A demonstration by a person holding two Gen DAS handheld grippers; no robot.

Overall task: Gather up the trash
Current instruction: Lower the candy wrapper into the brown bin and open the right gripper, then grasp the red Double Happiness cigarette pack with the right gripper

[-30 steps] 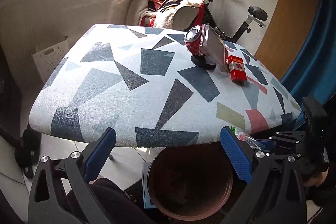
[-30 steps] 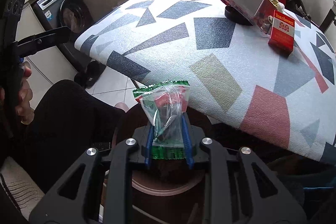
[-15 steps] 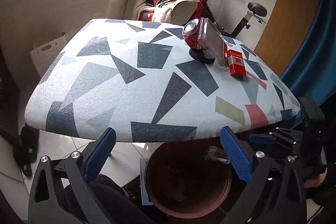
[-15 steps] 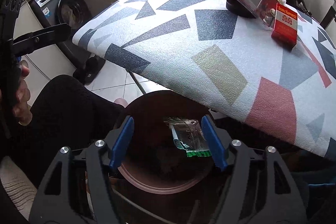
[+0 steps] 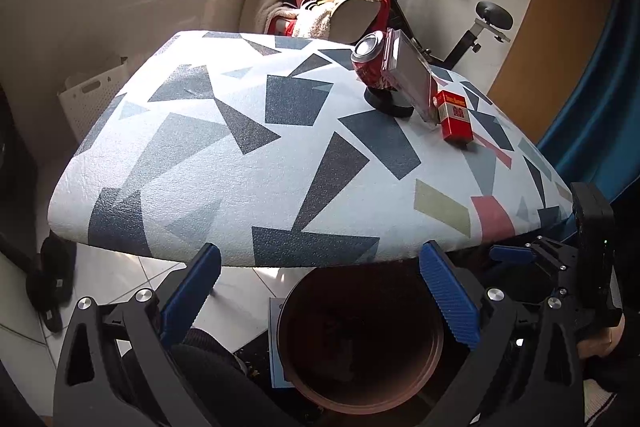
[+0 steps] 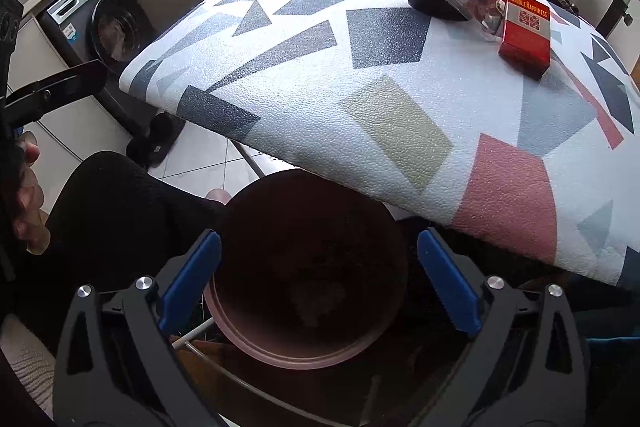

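Your right gripper [image 6: 318,281] hangs over the brown bin [image 6: 308,355], fingers spread wide and holding nothing; a pale shape lies dim on the bin's bottom, too dark to name. Your left gripper [image 5: 320,291] is just as wide and empty, the bin at 6 o'clock. Beyond, on the counter [image 5: 256,163], a red pack [image 5: 454,121] stands at 1 o'clock, a can [image 5: 370,61] behind it.

Brown bin [image 6: 256,347] under table edge; wrapper [image 6: 316,301] inside, dim.
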